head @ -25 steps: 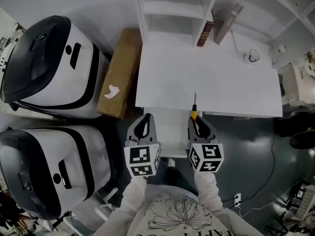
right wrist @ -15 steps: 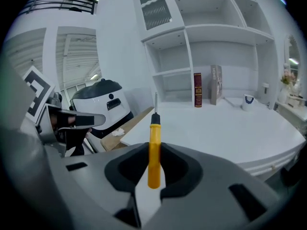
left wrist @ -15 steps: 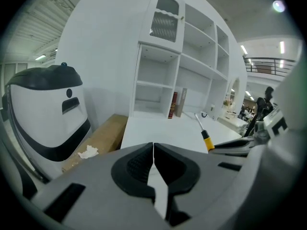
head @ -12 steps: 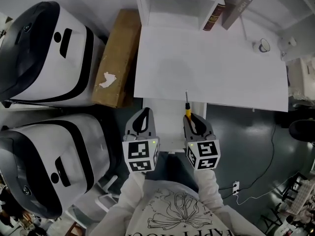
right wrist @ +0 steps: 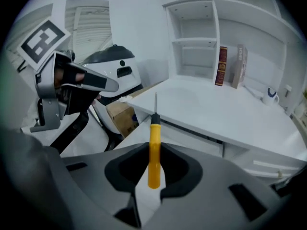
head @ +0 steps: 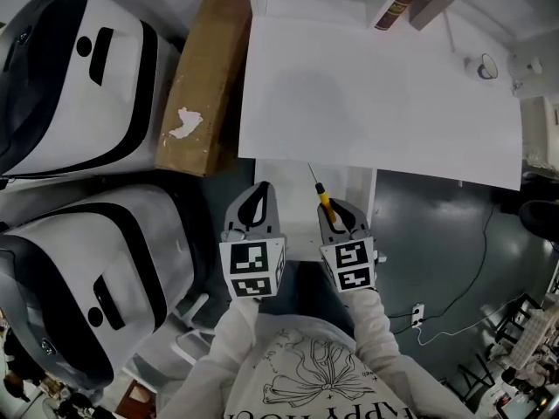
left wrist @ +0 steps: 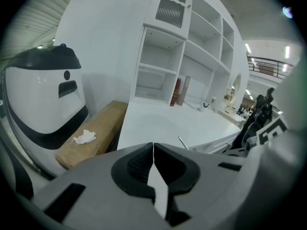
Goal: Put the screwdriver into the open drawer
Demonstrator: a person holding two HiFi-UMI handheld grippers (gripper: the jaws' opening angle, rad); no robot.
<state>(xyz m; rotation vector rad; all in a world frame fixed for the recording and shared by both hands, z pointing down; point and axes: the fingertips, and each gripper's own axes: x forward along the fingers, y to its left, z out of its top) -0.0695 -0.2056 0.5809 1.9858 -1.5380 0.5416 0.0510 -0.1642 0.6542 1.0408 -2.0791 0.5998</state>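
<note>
The screwdriver (head: 322, 199) has a yellow handle and a thin metal shaft. My right gripper (head: 337, 211) is shut on the handle, and the shaft points forward and slightly left over the open white drawer (head: 355, 188) below the desk's front edge. In the right gripper view the handle (right wrist: 153, 152) sits clamped between the pads, with the shaft sticking up past them. My left gripper (head: 258, 192) hangs beside it on the left, shut and holding nothing. In the left gripper view its jaws (left wrist: 153, 146) meet, and the shaft tip (left wrist: 183, 142) shows just beyond.
The white desk (head: 376, 85) has shelves behind it holding books (head: 398, 9) and a mug (head: 486, 66). A cardboard box (head: 196, 77) with a crumpled tissue stands to its left. Beside the box are two big white-and-black machines (head: 70, 77). A cable (head: 454, 295) crosses the dark floor.
Both grippers have come down from the desk's front edge to the drawer. The screwdriver, which pointed straight ahead, now tilts to the left. Both grips are unchanged.
</note>
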